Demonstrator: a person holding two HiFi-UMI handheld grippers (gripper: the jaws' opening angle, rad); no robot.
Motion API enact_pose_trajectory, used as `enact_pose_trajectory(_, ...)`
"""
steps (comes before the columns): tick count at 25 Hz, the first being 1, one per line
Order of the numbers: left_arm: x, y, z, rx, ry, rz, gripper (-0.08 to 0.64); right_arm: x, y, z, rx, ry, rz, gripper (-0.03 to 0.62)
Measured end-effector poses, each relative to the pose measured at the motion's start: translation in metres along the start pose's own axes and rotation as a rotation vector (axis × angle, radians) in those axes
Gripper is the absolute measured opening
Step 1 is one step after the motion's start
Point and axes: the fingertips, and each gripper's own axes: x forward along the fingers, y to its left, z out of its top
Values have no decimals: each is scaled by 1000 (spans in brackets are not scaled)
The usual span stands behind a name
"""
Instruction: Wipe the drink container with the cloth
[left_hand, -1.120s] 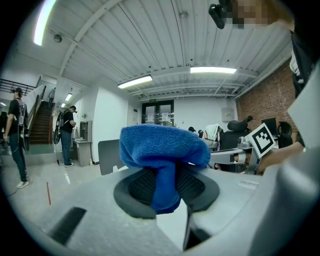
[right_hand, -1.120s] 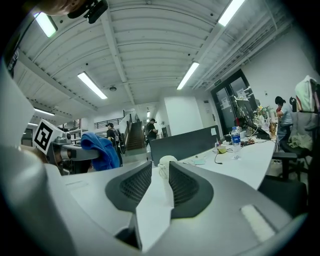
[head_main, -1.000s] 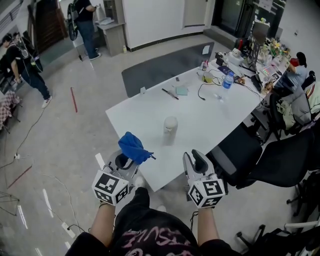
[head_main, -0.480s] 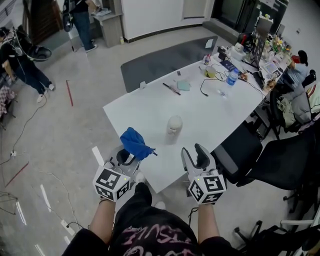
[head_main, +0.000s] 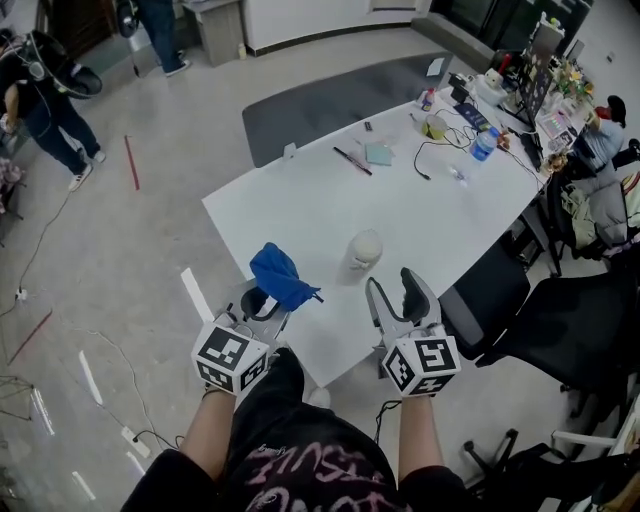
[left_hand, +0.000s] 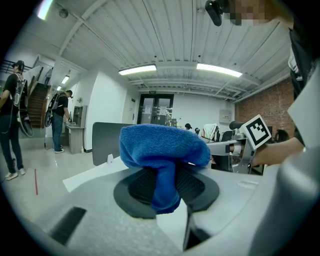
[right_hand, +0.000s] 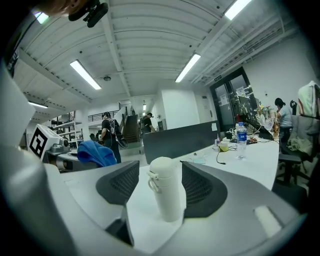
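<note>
Head view: the white drink container (head_main: 365, 248) is being left standing upright on the white table (head_main: 300, 190), toward its near corner and clear of both tools. It is being lined up between the pads of the right gripper (head_main: 394, 288), whose jaws are opening wide; nothing is being pressed by them, and the container is being kept just ahead of the fingertips. The blue cloth (head_main: 281, 277) is being pinched in the closed jaws of the left gripper (head_main: 260, 303), held over the table's near left edge, with a fold hanging down between the pads.

Judged from this, the approach is being made and wiping is not yet being done. Next, the container is likely to need steadying by the right gripper before the cloth is brought across to its side.

The left pads are being partly covered by the cloth, the container's far side is being hidden, and the clutter at the table's far end is too small to name.
</note>
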Motion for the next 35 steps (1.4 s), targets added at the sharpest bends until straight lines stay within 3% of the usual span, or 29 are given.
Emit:
enact_pose_trajectory(17, 42, 21, -31, -57, 61, -77, 98, 68, -3, 0, -3, 33, 7, 287)
enact_pose_trajectory(35, 51, 32, -37, -80, 76, -99, 98, 77, -1, -6, -4, 47, -9, 252)
